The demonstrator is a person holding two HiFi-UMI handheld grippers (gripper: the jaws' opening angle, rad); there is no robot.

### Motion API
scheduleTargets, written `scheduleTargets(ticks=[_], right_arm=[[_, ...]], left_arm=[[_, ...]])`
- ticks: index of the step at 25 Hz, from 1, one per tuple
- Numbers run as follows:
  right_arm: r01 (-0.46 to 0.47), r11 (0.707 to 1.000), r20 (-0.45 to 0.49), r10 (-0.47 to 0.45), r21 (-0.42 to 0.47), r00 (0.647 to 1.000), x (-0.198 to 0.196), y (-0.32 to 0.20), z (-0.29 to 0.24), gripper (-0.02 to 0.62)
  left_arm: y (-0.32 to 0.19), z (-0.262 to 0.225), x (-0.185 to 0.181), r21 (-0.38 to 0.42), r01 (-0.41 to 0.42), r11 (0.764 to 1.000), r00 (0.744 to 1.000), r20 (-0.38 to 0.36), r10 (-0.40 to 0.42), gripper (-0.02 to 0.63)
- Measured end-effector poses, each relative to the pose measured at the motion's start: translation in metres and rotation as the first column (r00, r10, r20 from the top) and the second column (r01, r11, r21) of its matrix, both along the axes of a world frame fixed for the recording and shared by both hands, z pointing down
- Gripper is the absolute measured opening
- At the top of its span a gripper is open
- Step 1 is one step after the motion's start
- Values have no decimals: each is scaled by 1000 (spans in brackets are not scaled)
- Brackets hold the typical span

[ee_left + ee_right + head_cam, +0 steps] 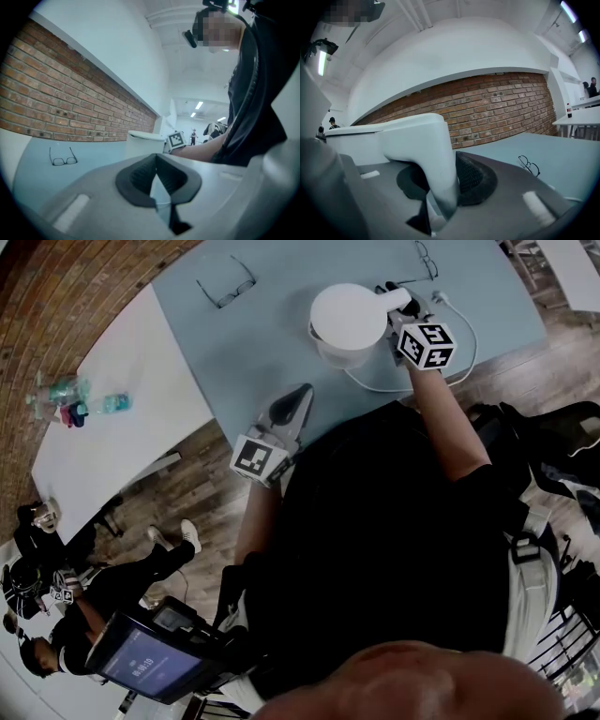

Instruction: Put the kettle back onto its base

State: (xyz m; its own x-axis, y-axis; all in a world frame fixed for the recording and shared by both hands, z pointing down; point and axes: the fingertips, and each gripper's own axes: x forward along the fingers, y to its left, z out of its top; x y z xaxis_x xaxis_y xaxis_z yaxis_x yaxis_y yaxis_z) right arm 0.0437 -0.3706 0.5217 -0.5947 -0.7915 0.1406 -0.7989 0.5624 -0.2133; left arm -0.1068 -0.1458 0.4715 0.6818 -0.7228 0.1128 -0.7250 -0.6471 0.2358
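Observation:
A white kettle (349, 320) stands at the far side of the blue-grey table (234, 343). A white cord (466, 351) loops out from under it, and a sliver of the base (319, 345) shows beneath; whether the kettle rests on it I cannot tell. My right gripper (398, 307) is shut on the kettle's handle (389, 298). In the right gripper view the handle (436, 159) fills the space between the dark pads (471, 176). My left gripper (292, 407) hovers at the table's near edge, shut and holding nothing. From there the kettle (143, 143) shows ahead.
One pair of glasses (227, 287) lies on the table left of the kettle, another pair (427, 259) behind it. A white table (122, 418) at the left carries bottles (70, 399). People stand at the lower left. A brick wall (501, 108) runs behind.

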Motion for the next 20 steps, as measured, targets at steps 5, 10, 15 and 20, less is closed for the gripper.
scheduleTargets(ticks=[5, 10, 15, 20], right_arm=[[4, 1000, -14, -4, 8, 1000, -3, 2, 6, 104], [0, 999, -12, 0, 34, 1000, -1, 6, 7, 103], [16, 998, -31, -14, 55, 999, -2, 8, 7, 101], [-2, 997, -46, 5, 73, 999, -3, 8, 6, 85]], left_arm=[[0, 3, -3, 18, 6, 1000, 1000, 8, -6, 2], [1, 5, -1, 7, 4, 1000, 1000, 5, -4, 2], [1, 8, 0, 14, 2, 1000, 1000, -8, -2, 2], [5, 9, -7, 38, 3, 999, 1000, 6, -3, 2]])
